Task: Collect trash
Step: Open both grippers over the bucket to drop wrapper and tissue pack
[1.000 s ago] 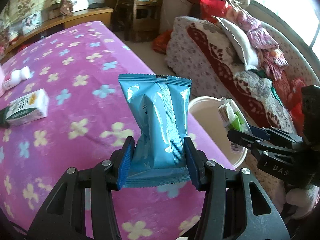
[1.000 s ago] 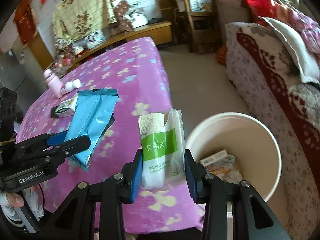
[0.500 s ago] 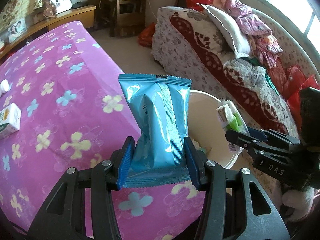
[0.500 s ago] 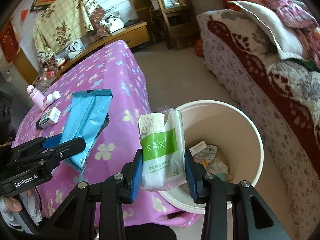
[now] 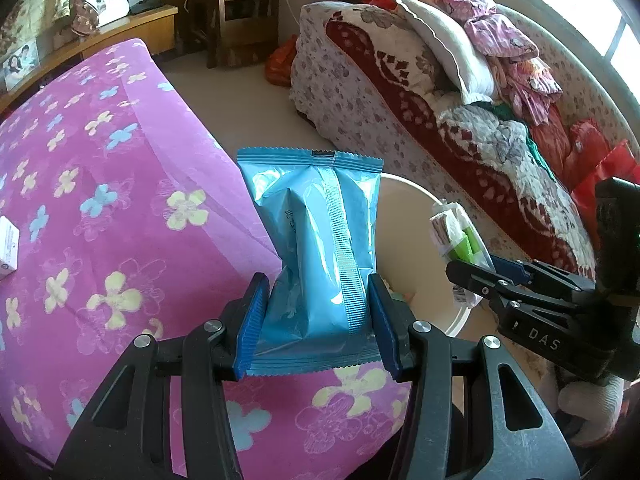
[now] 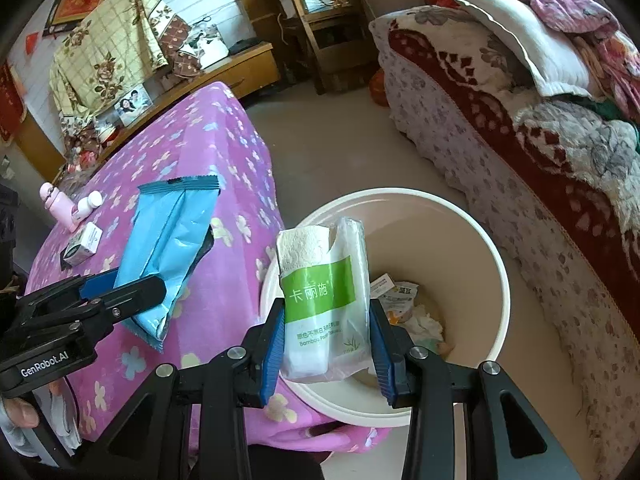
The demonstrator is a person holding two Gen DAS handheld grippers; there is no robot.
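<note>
Floral pink bedspread (image 5: 120, 208); bin (image 6: 472, 240) beside; hand-held grippers clamp wrapper (image 5: 320, 256), tissue pack (image 6: 324, 300).

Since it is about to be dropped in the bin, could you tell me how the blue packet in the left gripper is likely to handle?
The blue packet looks soft: it is pinched to a waist where the left gripper squeezes it. It stands upright unsupported, so it probably weighs little. Its glossy film may be slippery.
</note>
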